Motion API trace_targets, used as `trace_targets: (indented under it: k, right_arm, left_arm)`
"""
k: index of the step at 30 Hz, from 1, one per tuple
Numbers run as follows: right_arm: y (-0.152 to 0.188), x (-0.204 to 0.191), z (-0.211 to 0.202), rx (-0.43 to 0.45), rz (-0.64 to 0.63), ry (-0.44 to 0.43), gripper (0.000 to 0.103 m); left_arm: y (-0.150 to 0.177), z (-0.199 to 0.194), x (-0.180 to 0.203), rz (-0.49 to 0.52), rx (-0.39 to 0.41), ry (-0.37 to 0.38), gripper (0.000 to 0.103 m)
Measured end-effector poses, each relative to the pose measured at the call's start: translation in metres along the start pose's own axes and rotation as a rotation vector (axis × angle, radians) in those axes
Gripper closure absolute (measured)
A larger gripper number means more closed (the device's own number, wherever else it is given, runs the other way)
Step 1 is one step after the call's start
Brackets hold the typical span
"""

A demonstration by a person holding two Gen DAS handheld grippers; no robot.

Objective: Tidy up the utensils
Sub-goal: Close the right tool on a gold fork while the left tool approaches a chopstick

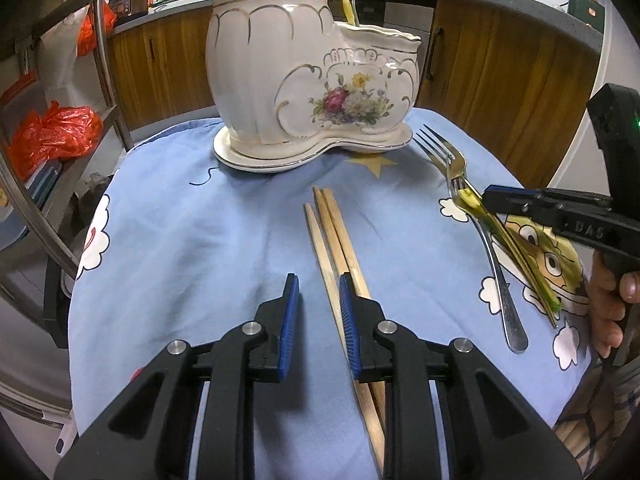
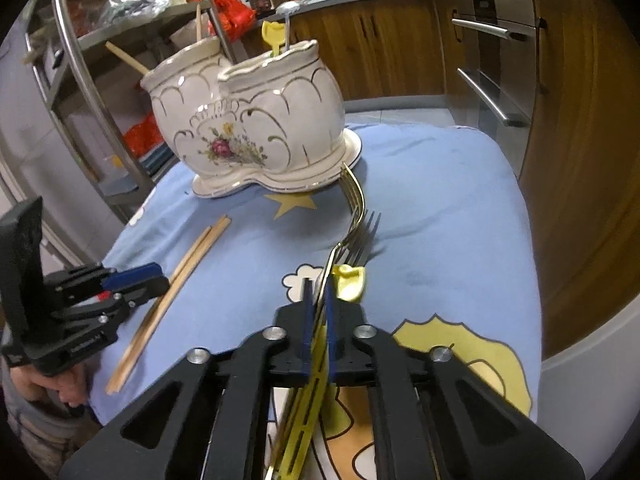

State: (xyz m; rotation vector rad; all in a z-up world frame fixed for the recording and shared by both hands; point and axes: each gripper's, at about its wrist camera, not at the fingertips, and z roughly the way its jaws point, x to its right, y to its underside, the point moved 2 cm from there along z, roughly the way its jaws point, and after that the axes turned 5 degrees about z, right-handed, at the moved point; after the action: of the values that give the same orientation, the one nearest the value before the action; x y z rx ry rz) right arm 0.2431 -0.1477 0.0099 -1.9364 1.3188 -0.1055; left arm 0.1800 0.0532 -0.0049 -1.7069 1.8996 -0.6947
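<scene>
Right gripper (image 2: 318,292): jaws closed on the slim gold-coloured handle of a fork (image 2: 354,196), with the blue pads (image 2: 307,312) pressed against it from both sides. A yellow piece (image 2: 351,282) sits on the handle just ahead of the pads. From the grip, the gold fork runs toward 12 o'clock in the right wrist view, and its curved tines reach the foot of the ceramic holder (image 2: 256,120). A second, steel fork (image 2: 366,240) lies on the cloth directly beside it, tines pointing the same way.

Left gripper (image 1: 318,292): jaws partly open, no object clamped. One wooden chopstick (image 1: 326,264) lies between the blue pads; the others of the bundle pass under the right-hand finger. Whether the right pad touches the wood cannot be determined.

The chopsticks lie on the blue printed tablecloth (image 1: 180,240), their far ends pointing toward 12 o'clock at the holder — well short of it.

The holder is a white two-compartment vessel with a floral print, standing upright on its matching saucer at the far side of the table. A yellow-handled utensil (image 2: 274,36) stands in one compartment; wooden sticks (image 2: 128,58) lean out of the other.

In the left wrist view the right gripper appears at 3 o'clock, held by a hand (image 1: 612,300).
</scene>
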Motion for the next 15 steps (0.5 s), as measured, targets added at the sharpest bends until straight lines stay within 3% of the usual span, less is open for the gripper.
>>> trace_targets:
  k: [7,10,15]
  right_arm:
    - [-0.001,0.013,-0.009,0.011,0.024,-0.001,0.101]
    - [0.0,0.01,-0.009,0.008,0.007,-0.003,0.087]
    - [0.002,0.004,-0.005,-0.005,-0.022,-0.002,0.086]
  left_arm:
    - [-0.001,0.001,-0.001,-0.002,-0.008,-0.021,0.082]
    - [-0.002,0.001,-0.003,0.005,-0.011,-0.044,0.082]
    - [0.0,-0.002,-0.014,0.005,-0.017,-0.084,0.082]
